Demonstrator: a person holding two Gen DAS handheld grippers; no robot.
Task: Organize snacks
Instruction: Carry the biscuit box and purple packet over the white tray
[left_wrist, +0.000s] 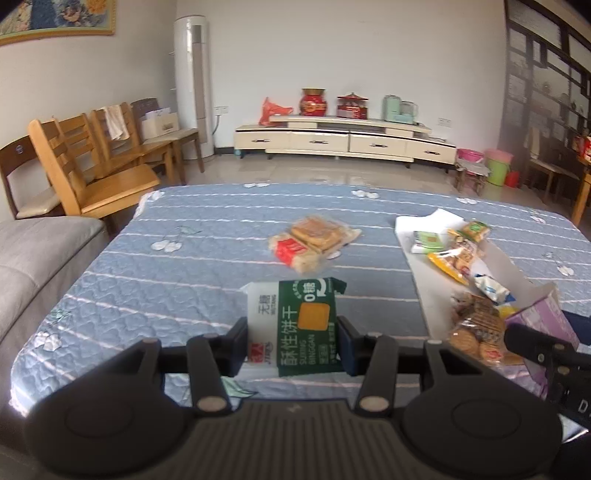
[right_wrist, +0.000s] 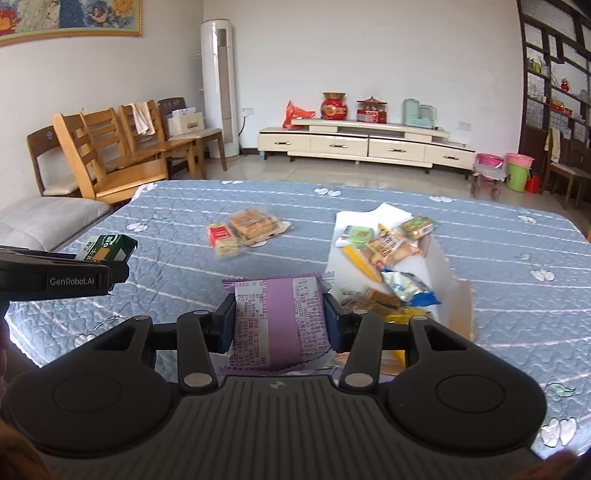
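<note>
Left gripper (left_wrist: 293, 341) angled downward, clamped on green cracker packet (left_wrist: 297, 325); right gripper (right_wrist: 280, 325) likewise, gripping purple packet (right_wrist: 282, 321).

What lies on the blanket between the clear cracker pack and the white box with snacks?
Nothing: in both wrist views only bare blue blanket separates the clear cracker pack from the white box.

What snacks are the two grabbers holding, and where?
Left hand-held gripper pinches the green-and-white biscuit packet by its sides; right hand-held gripper pinches the purple plastic snack packet likewise.
</note>
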